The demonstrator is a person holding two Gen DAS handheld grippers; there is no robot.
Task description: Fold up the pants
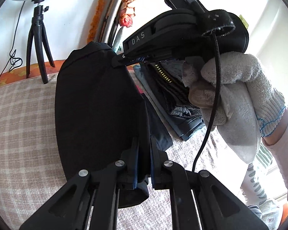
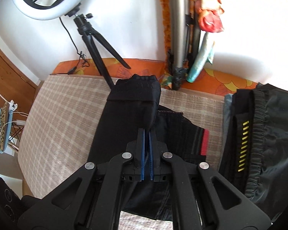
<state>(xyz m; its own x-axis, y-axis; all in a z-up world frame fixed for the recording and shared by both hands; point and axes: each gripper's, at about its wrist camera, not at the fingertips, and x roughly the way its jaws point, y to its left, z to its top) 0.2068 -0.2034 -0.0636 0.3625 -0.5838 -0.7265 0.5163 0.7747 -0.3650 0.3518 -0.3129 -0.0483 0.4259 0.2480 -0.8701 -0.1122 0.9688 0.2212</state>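
The black fabric pants lie near the middle of the beige checked bed cover. A stack of folded dark clothes sits toward its right edge. A black tripod with a white ring light stands at the far edge, behind the pants. Grey metal poles stand at the far edge, right of the tripod.

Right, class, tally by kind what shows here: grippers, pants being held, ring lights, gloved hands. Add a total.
Grippers: 2, left gripper and right gripper
black pants: 1
ring light: 1
gloved hand: 1
Total: 5
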